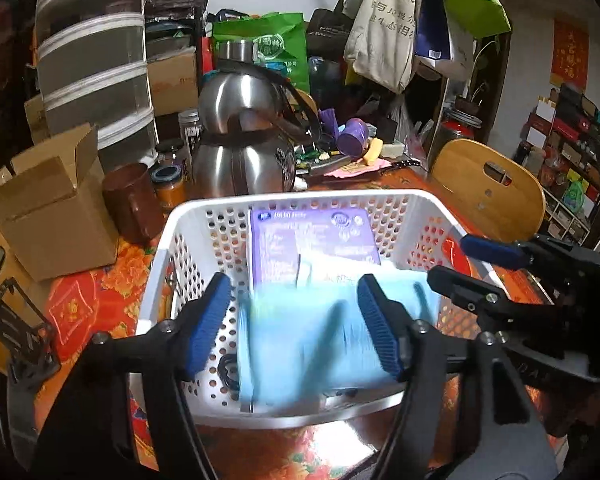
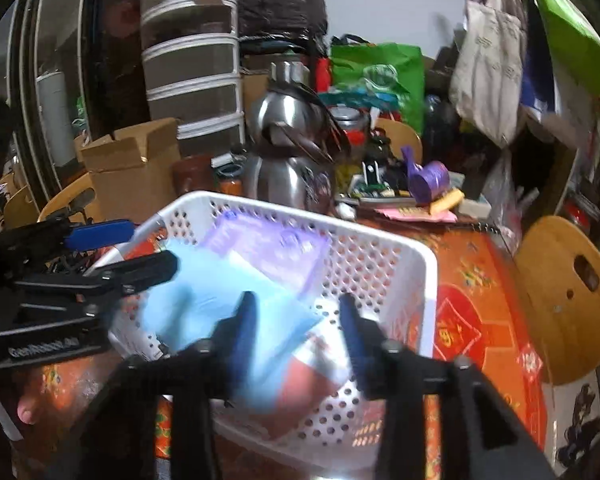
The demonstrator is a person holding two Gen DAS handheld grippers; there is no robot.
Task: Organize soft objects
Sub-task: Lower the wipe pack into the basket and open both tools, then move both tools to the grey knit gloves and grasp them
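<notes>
One table [image 1: 84, 304], covered in a red-orange patterned cloth, carries every item shown. Beyond the jaws stand one grey drawer tower [image 1: 94, 64], two wooden chair backs, of which one [image 1: 486, 188] lies right of the left gripper's jaws, one steel kettle [image 1: 246, 140], one open cardboard box [image 1: 48, 204] and one brown mug [image 1: 130, 200].

One white perforated basket [image 1: 300, 200] sits directly ahead of and beneath both grippers. It holds two soft packs that can be counted: one purple pack [image 1: 312, 236] lying against the far wall, and one light blue pack [image 1: 312, 344] overlapping its near edge. The blue pack is motion-blurred in both views, so its exact outline cannot be told.

Two grippers appear, side by side over the basket's near half. The left gripper [image 1: 296, 324] has its jaws spread; the blue pack lies between and below the blue pads [image 1: 210, 320], and neither pad presses on it. The right gripper [image 2: 300, 336] likewise has its jaws parted; the blue pack reaches the left pad and lies mostly left of the gap, with a red-and-silver patch [image 2: 316, 368] visible in the gap itself, whose nature cannot be told. Neither gripper grasps anything.

One purple cup [image 1: 354, 136] lies tipped on its side far beyond the jaws, right of the kettle. One fingertip [image 2: 28, 410] shows at the lower left of the right wrist view.
</notes>
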